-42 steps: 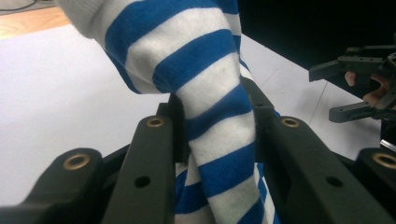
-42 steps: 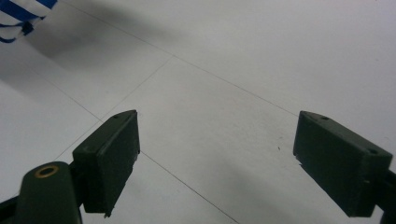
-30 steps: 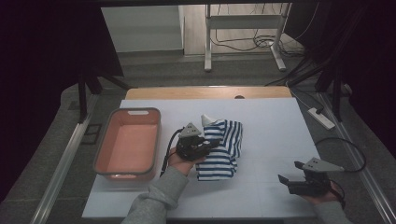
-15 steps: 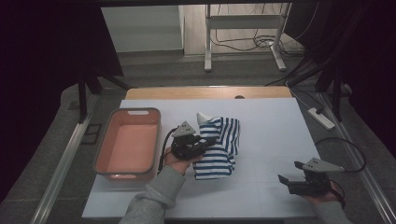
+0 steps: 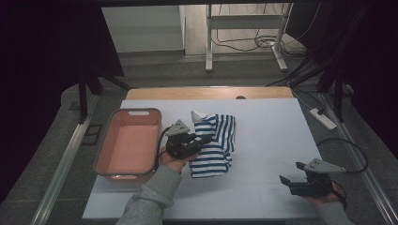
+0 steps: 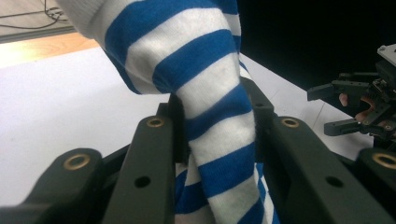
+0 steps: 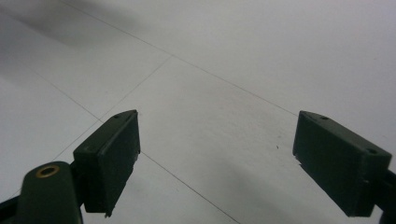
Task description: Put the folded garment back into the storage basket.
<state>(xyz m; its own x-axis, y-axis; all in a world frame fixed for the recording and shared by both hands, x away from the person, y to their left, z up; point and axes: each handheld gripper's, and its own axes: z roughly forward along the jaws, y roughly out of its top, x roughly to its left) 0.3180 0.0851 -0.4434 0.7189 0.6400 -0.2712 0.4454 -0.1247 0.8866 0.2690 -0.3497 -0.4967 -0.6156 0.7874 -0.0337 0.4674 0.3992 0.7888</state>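
Left claw (image 5: 205, 140): clamped on striped cloth (image 5: 213, 145), bunching a fold to lift toward tub (image 5: 129, 145).
Right claw (image 5: 293, 180): wide, empty, parked on bench (image 5: 267, 122).

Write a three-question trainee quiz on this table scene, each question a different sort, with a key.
1. True or false: the left gripper is shut on the striped cloth.
2. Multiple choice: the salmon tray lies, in the high view, (a) to the left of the cloth, (b) to the right of the cloth, (c) under the cloth.
3. Fill in the missing word: the right gripper has its jaws ____ over the bare white table, with nothing between them.

Key:
1. True; the cloth is pinched between its jaws.
2. a
3. open
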